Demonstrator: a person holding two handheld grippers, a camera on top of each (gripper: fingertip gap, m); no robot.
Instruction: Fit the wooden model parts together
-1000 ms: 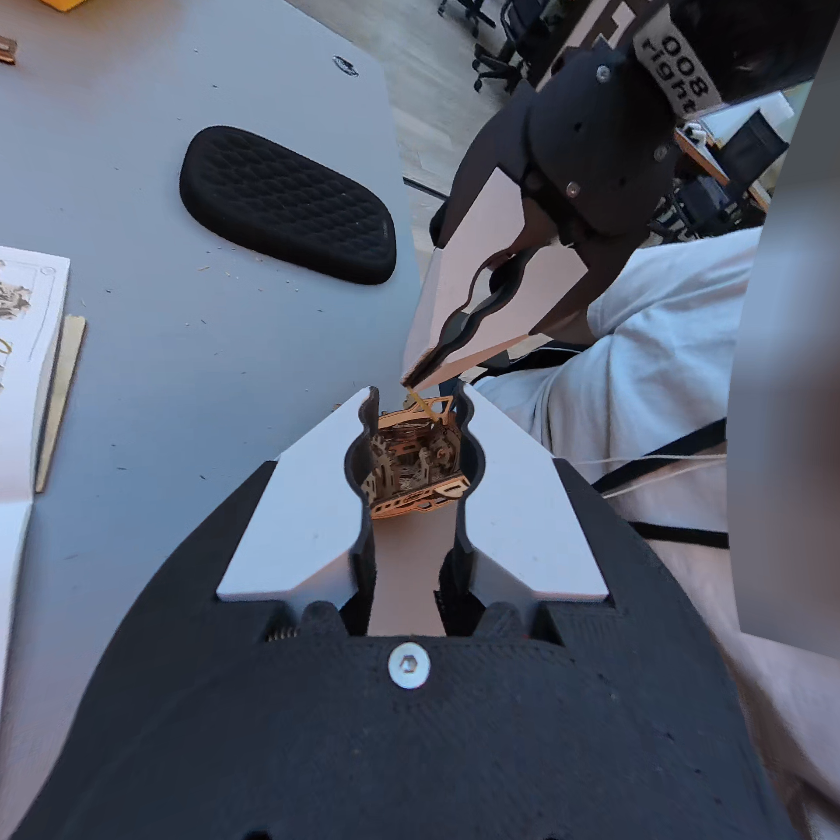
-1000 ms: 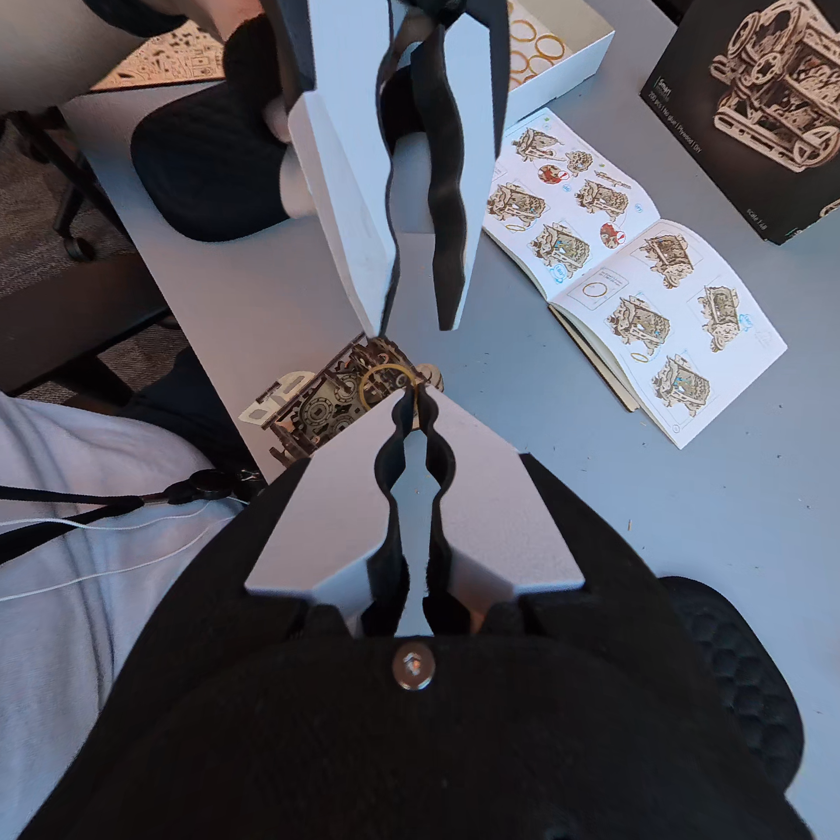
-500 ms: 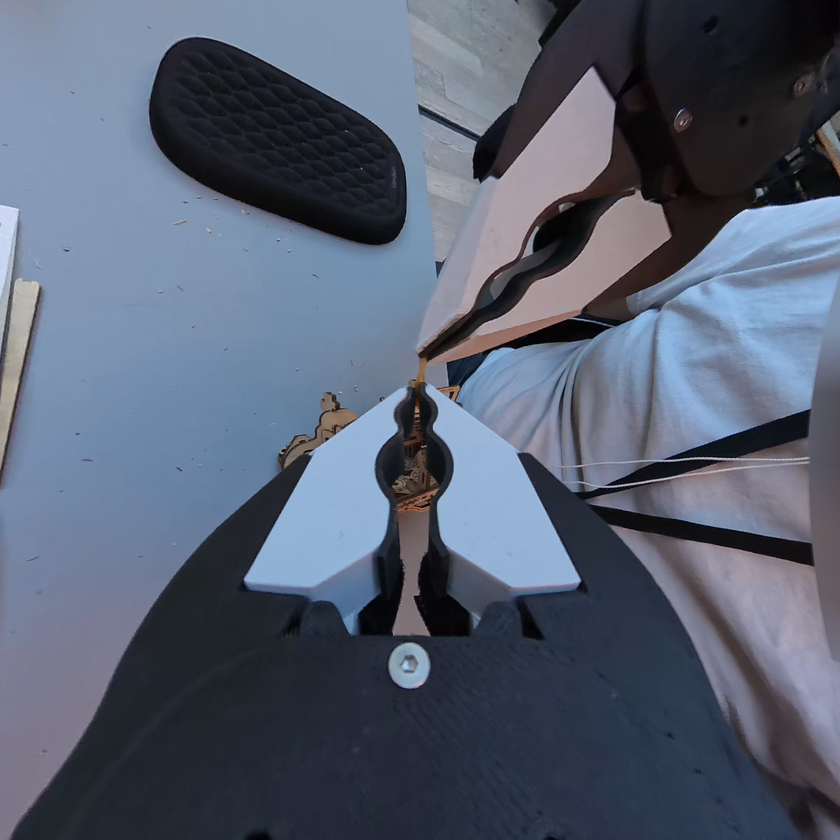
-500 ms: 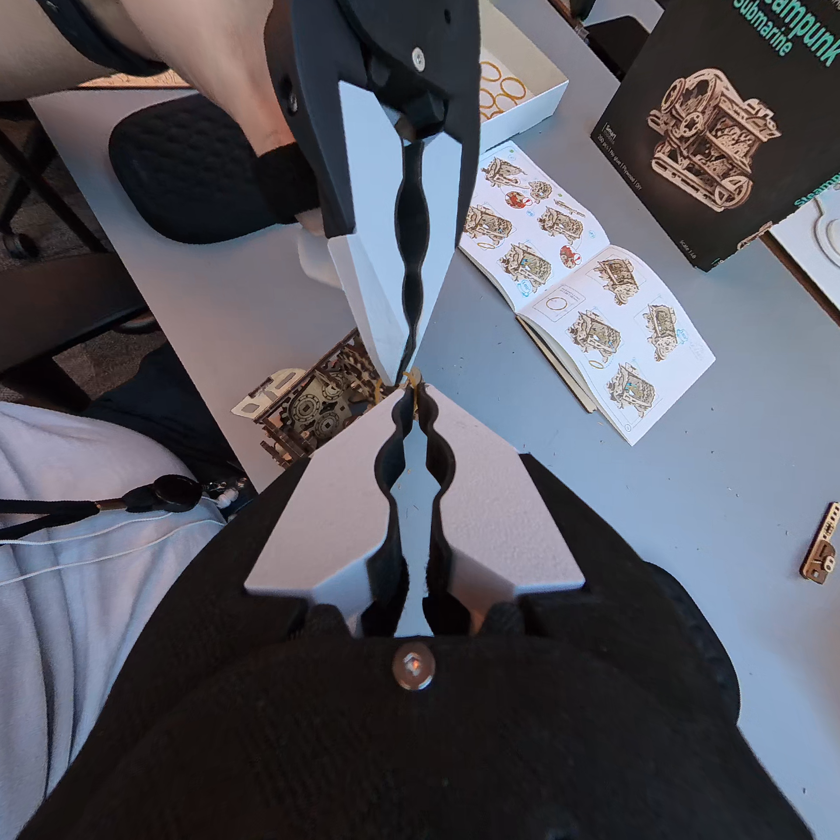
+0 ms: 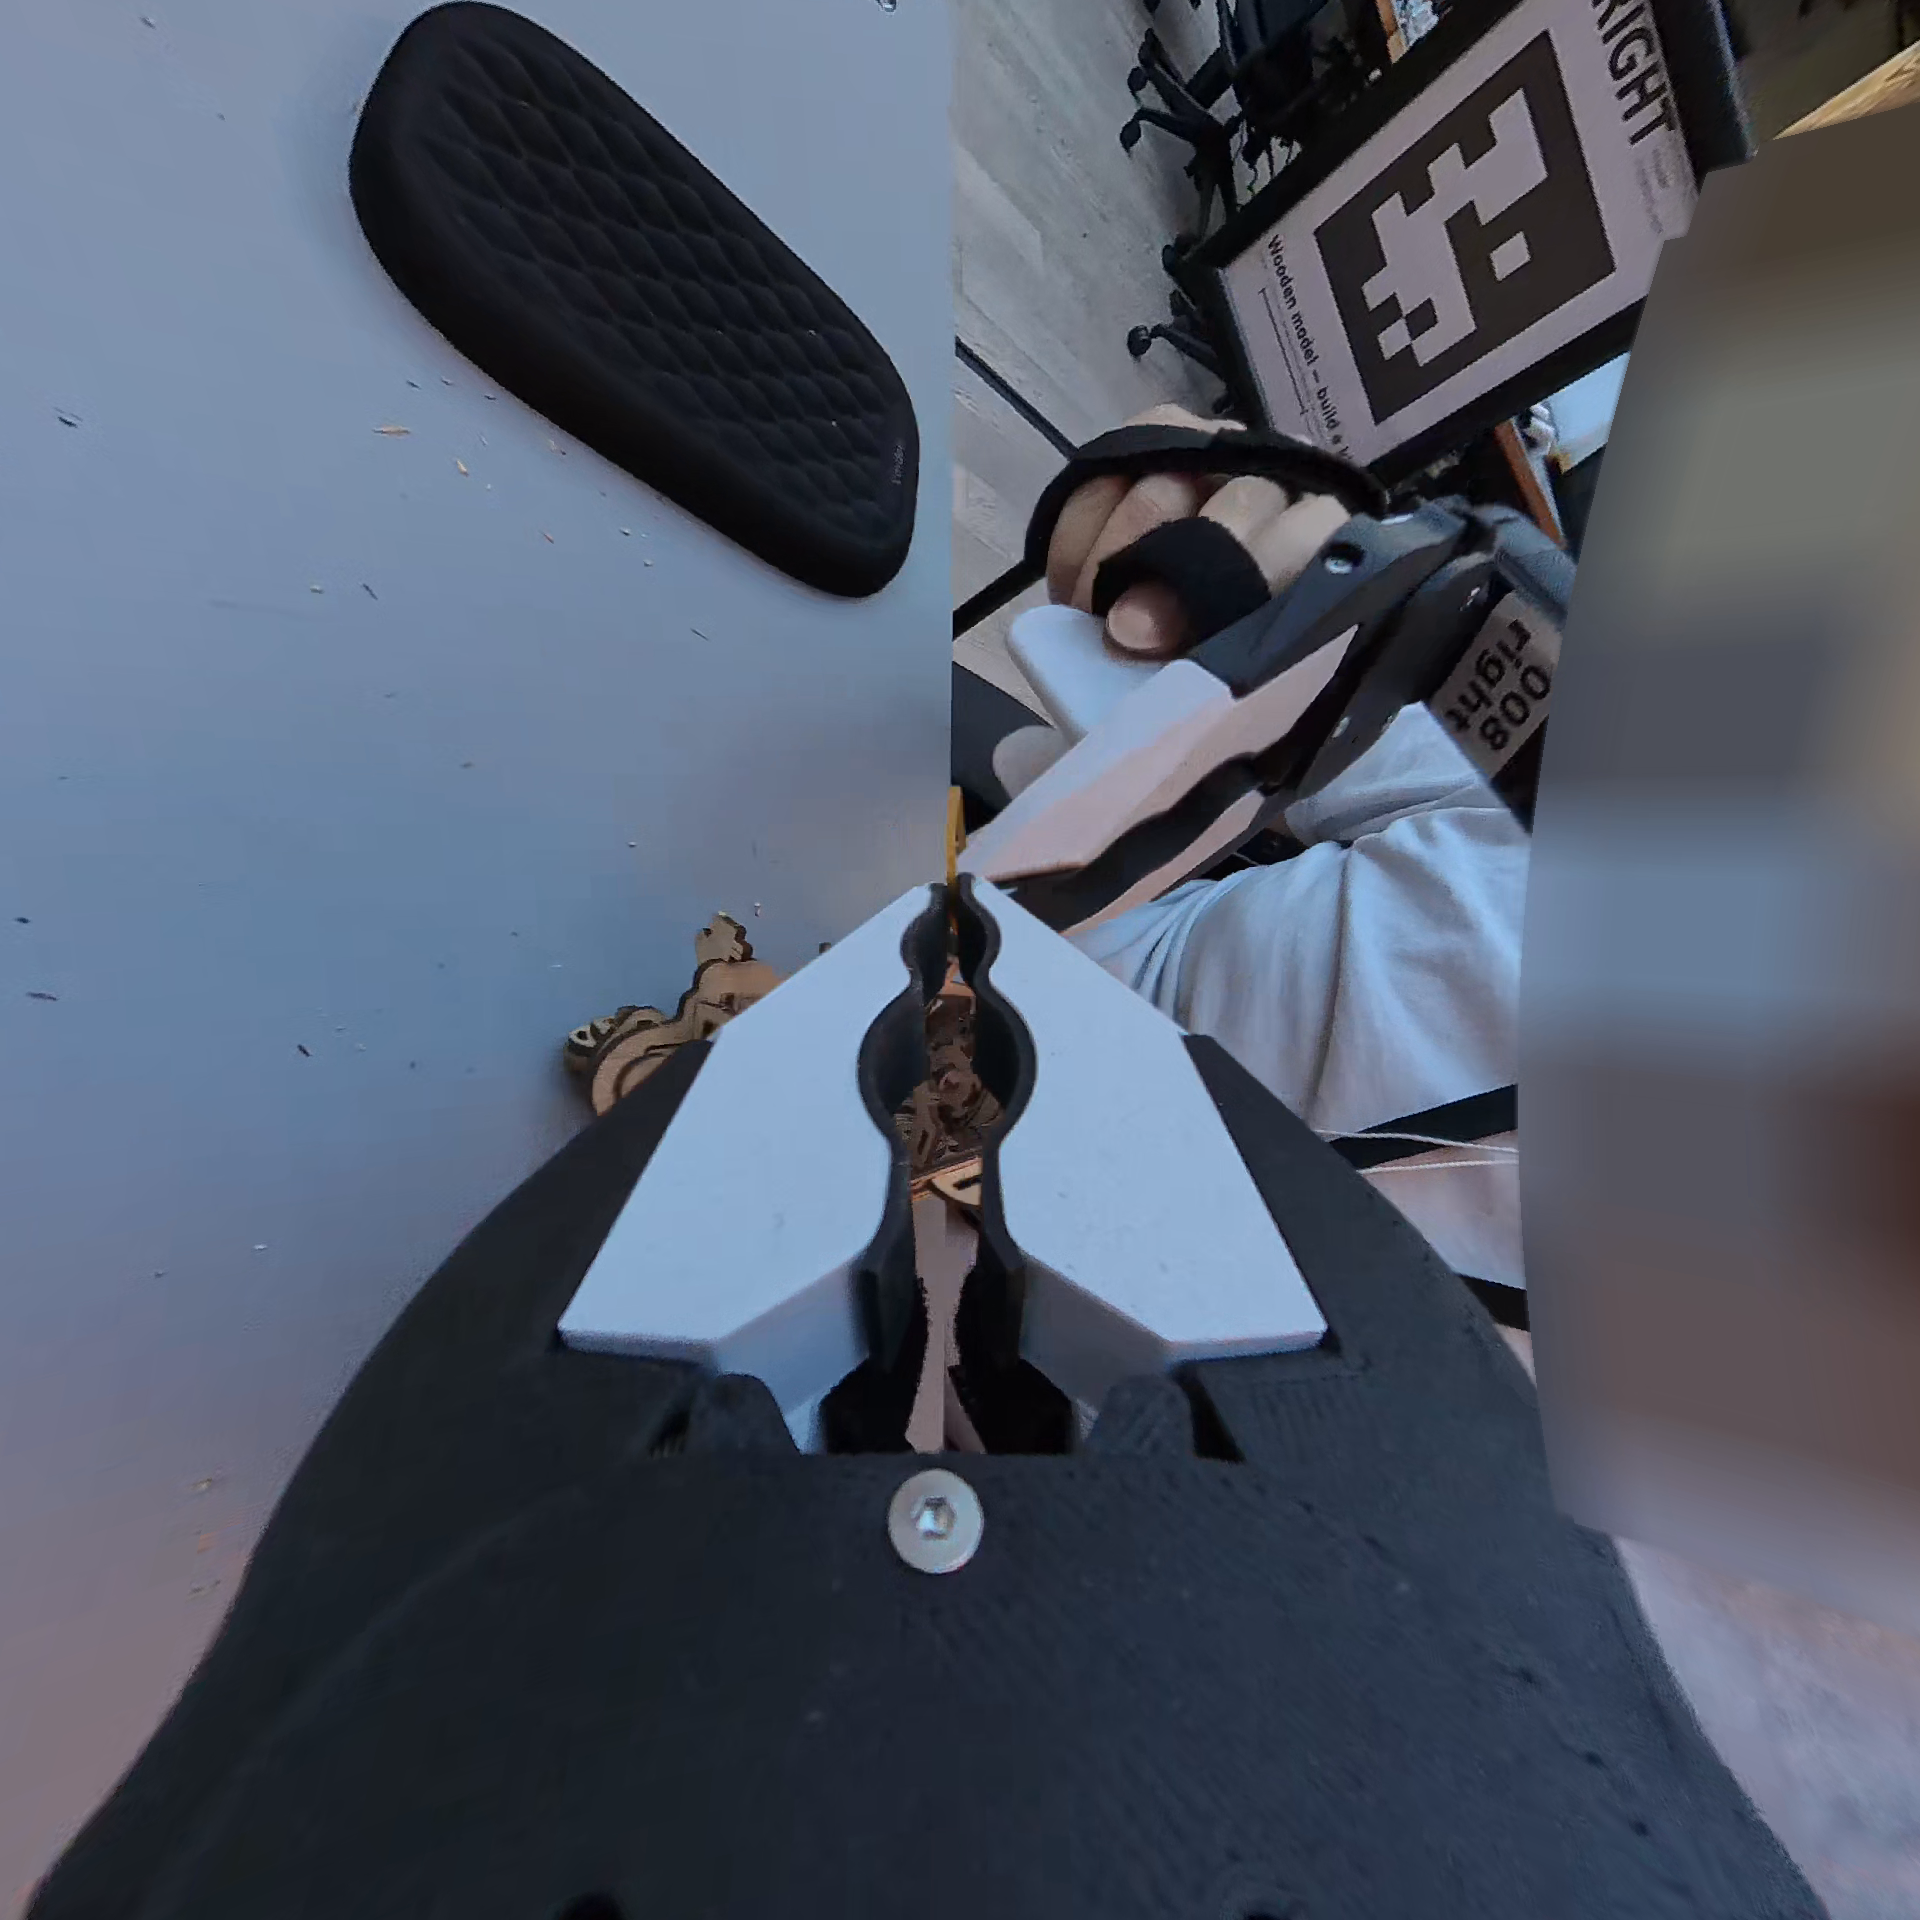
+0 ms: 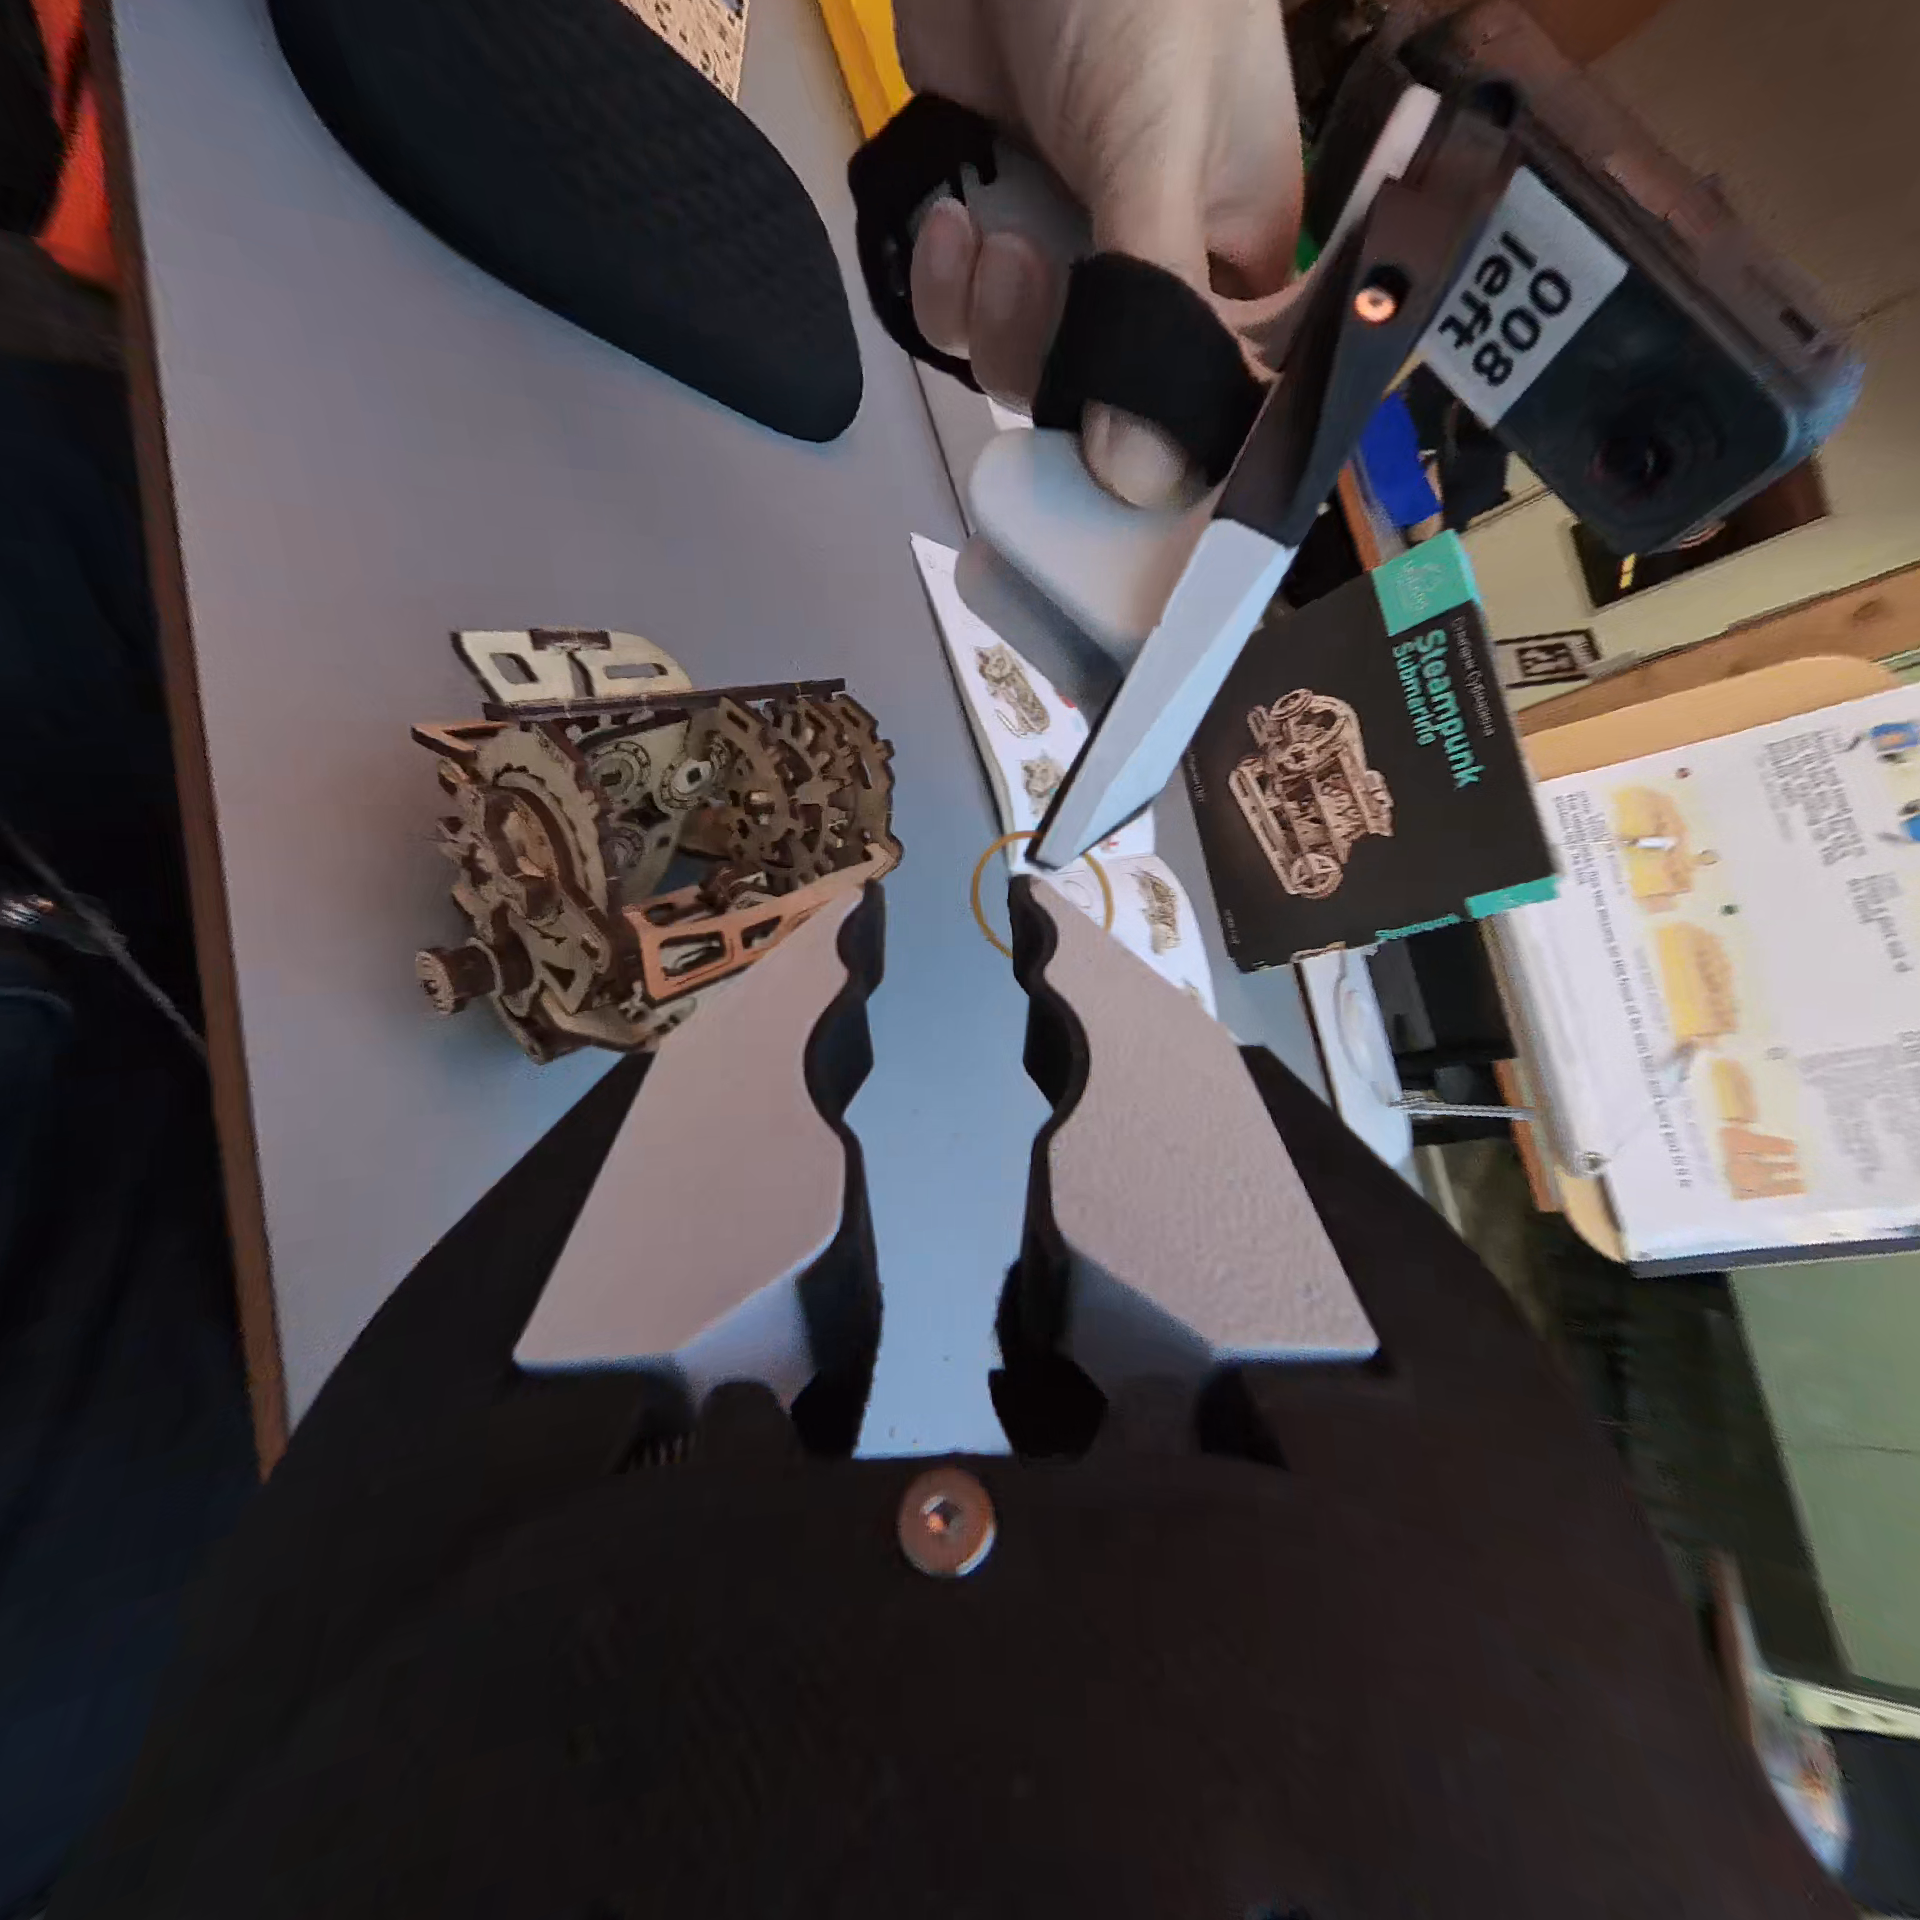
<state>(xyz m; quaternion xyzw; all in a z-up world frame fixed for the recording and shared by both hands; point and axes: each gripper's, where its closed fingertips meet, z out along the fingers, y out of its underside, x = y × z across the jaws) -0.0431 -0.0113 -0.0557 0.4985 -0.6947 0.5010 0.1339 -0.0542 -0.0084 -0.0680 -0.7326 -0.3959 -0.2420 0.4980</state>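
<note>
A thin yellow rubber band (image 6: 980,902) is pinched in my left gripper (image 5: 951,896), which is shut; a short piece of the band (image 5: 953,844) sticks up past its tips. In the right wrist view the left gripper (image 6: 1039,860) comes down from the upper right with the ring hanging at its tip. My right gripper (image 6: 943,902) is open, and its right fingertip (image 6: 1023,904) touches the ring. The wooden gear model (image 6: 644,852) stands on the grey table to the left of the right gripper. In the left wrist view the model (image 5: 675,1023) is mostly hidden under my fingers.
A black wrist pad (image 5: 623,291) lies farther back on the table (image 5: 260,727). An open instruction booklet (image 6: 1039,717), a black kit box (image 6: 1361,779) and a printed sheet (image 6: 1714,956) are to the right. The table edge (image 6: 177,727) runs along the left, near the person's white sleeve (image 5: 1299,987). My two grippers' fingertips are within a few centimetres of each other.
The left gripper left the model and shut on the rubber band. The right gripper, shut on the band before, has opened. Both have swung right of the model, which stands alone.
</note>
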